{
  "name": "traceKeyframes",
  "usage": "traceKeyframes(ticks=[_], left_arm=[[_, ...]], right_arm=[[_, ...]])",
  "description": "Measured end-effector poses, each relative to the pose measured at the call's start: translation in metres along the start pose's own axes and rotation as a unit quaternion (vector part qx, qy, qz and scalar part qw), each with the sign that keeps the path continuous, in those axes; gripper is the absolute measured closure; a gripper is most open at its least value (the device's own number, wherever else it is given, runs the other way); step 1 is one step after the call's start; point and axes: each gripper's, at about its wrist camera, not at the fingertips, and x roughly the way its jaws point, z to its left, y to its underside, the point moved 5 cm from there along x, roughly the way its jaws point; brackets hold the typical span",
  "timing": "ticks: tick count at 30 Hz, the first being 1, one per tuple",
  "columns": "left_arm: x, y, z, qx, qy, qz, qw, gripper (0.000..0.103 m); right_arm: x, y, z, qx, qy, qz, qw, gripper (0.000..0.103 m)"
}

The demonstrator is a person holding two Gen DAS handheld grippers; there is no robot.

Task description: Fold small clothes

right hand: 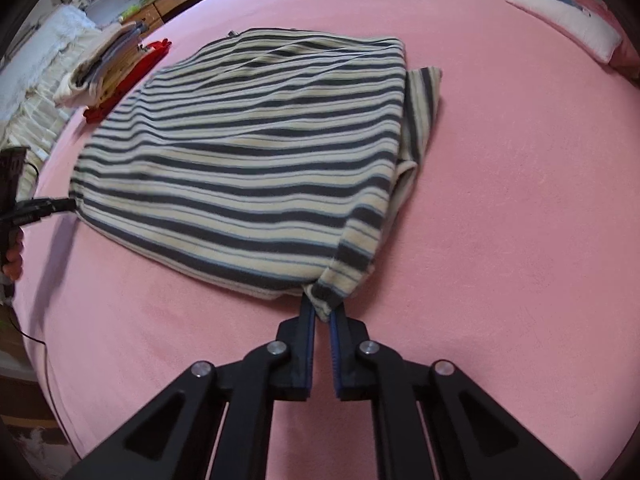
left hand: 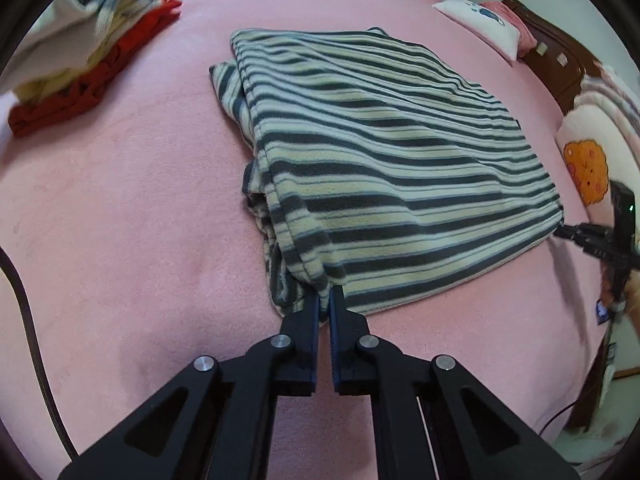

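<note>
A striped garment (left hand: pixel 384 152), cream with dark grey and blue bands, lies folded over on the pink bed sheet (left hand: pixel 120 200). My left gripper (left hand: pixel 325 296) is shut on its near left corner. My right gripper (right hand: pixel 323 312) is shut on its near right corner, seen in the right wrist view where the garment (right hand: pixel 256 160) spreads away from the fingers. Each gripper shows at the edge of the other's view: the right one (left hand: pixel 564 232) and the left one (right hand: pixel 68 204). A sleeve sticks out from under the folded body at the far side.
A stack of folded clothes (left hand: pixel 80 52) with a red piece at the bottom lies at the bed's far left; it also shows in the right wrist view (right hand: pixel 112 68). A white pillow (left hand: pixel 480 24) and a cartoon cushion (left hand: pixel 588 168) lie to the right. A wooden headboard (left hand: pixel 552 64) stands behind.
</note>
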Motion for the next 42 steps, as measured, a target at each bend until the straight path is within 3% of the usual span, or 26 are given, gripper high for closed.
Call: traceKeyframes(ticks=[5,10,14,17,20,23,27,30,33,37,38,39,42], left_arm=[[0.001,0.004,0.010,0.021,-0.055,0.006,0.9983,0.101],[0.010,0.010,0.009,0.034,-0.069,0.015,0.9970,0.101],[0.006,0.016,0.007,0.023,-0.068,0.011,0.9973,0.100],[-0.006,0.025,0.011,0.014,-0.097,0.025,0.9948,0.097],[-0.025,0.030,0.019,-0.017,-0.111,0.022,0.9934,0.084],[-0.050,0.017,0.008,-0.042,-0.102,-0.017,0.9937,0.071],[-0.058,-0.024,-0.032,-0.011,-0.083,-0.085,0.9929,0.041],[-0.040,-0.053,-0.059,0.010,-0.057,-0.107,0.9926,0.041],[-0.003,-0.069,-0.073,0.018,-0.050,-0.092,0.9943,0.041],[0.037,-0.064,-0.056,0.015,-0.072,-0.045,0.9962,0.046],[0.044,-0.060,-0.050,0.011,-0.077,-0.035,0.9964,0.051],[0.049,-0.056,-0.043,0.010,-0.078,-0.029,0.9965,0.056],[0.048,-0.051,-0.038,0.006,-0.063,-0.032,0.9975,0.056]], right_arm=[[-0.004,0.010,-0.022,-0.019,0.047,0.023,0.998,0.101],[0.014,0.031,-0.042,-0.041,0.105,0.064,0.992,0.103],[-0.003,0.027,-0.039,-0.015,0.111,0.037,0.993,0.103],[-0.024,0.011,-0.023,-0.003,0.094,0.009,0.996,0.103],[-0.041,-0.011,-0.003,-0.009,0.079,-0.018,0.997,0.103],[-0.046,-0.039,0.020,-0.013,0.056,-0.041,0.997,0.103],[-0.024,-0.072,0.047,-0.015,0.060,-0.052,0.997,0.103],[-0.002,-0.089,0.056,-0.011,0.058,-0.058,0.997,0.103],[0.021,-0.091,0.057,-0.001,0.063,-0.050,0.997,0.103],[0.045,-0.079,0.046,0.006,0.081,-0.024,0.996,0.103],[0.047,-0.075,0.042,0.008,0.083,-0.022,0.996,0.103],[0.048,-0.072,0.038,0.012,0.081,-0.023,0.996,0.103],[0.043,-0.067,0.028,0.033,0.068,-0.026,0.997,0.103]])
